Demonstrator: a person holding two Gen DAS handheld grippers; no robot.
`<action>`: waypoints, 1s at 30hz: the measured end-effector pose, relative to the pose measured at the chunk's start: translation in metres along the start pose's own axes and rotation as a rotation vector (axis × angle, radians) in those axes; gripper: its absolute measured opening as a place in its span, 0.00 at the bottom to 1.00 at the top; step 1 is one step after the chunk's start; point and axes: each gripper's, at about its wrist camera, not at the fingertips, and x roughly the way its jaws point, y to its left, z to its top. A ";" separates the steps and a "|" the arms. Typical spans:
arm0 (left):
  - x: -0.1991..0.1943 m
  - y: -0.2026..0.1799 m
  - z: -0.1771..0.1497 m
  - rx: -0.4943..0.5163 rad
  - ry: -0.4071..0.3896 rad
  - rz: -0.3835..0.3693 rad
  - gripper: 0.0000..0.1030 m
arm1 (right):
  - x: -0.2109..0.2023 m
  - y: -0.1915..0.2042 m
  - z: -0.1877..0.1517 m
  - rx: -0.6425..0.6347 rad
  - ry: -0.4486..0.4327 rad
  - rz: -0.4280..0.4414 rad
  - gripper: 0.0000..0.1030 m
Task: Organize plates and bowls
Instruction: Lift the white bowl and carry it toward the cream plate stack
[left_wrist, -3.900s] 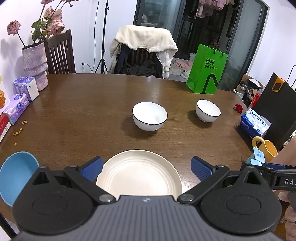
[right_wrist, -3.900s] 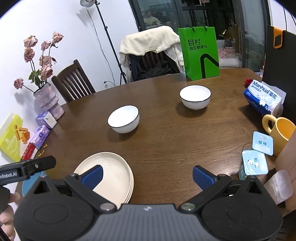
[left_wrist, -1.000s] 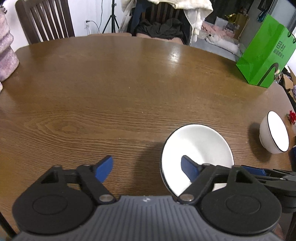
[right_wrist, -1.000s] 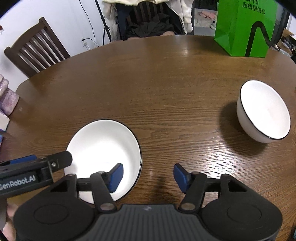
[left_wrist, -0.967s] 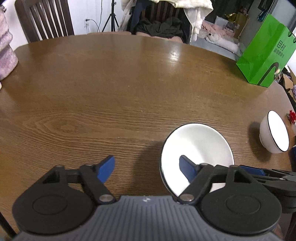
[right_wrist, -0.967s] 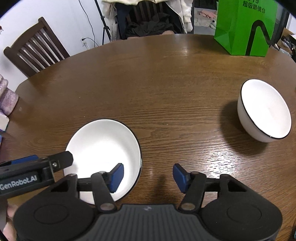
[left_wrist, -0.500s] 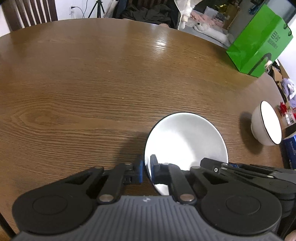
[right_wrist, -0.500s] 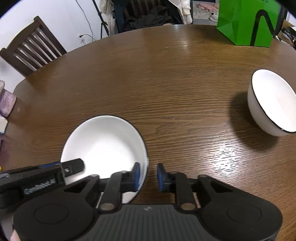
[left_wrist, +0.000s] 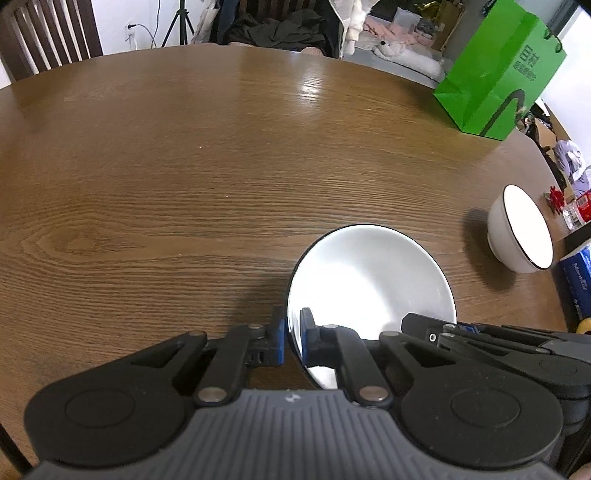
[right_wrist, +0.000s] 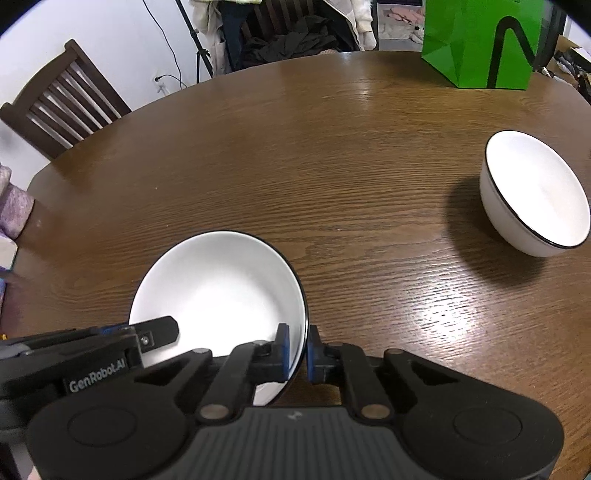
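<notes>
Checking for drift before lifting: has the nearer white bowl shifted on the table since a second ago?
Cannot tell: the nearer white bowl sits similarly relative to the far bowl; the camera moved.

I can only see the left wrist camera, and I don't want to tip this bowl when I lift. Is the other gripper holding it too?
Observer: Yes. The right gripper has its jaws closed on the rim of the near bowl, one inside, one outside.
Operator: Is anything over on my left side?
Observer: A purple vase shows at the table's left edge, well clear of the bowl.
</notes>
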 end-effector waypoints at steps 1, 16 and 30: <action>-0.002 -0.001 -0.001 0.002 -0.002 -0.002 0.08 | -0.003 -0.001 0.000 0.001 -0.003 -0.001 0.08; -0.049 -0.020 -0.021 0.023 -0.054 -0.017 0.08 | -0.057 -0.010 -0.020 0.005 -0.057 0.000 0.09; -0.097 -0.034 -0.055 0.008 -0.108 0.001 0.08 | -0.104 -0.007 -0.046 -0.033 -0.100 0.019 0.09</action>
